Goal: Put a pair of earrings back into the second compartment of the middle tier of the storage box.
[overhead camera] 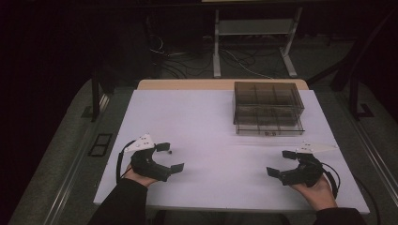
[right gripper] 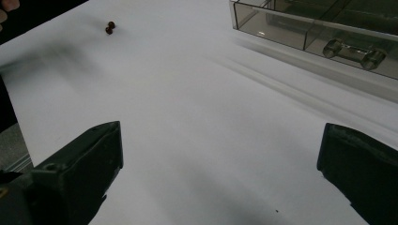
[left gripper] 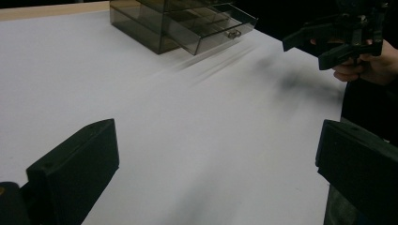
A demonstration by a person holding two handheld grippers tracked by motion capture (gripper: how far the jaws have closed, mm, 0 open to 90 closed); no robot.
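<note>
My left hand-held gripper (overhead camera: 169, 157) at lower left of high view, jaws spread, empty, flanking tiny dark bead pair (overhead camera: 169, 151) on white table (overhead camera: 197, 122). My right hand-held gripper (overhead camera: 280, 162) lower right, spread, empty. Smoky clear plastic drawer box (overhead camera: 268, 108) upper right, bottom drawer pulled out, likely ready for beads.

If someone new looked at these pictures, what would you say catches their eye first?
Most striking is the smoky transparent drawer box at the far right of the white table, its lower drawer pulled partly open. Next come the left gripper and the right gripper, each held near the table's near edge with jaws spread wide and holding nothing. A tiny dark object lies on the table by the left gripper.
</note>
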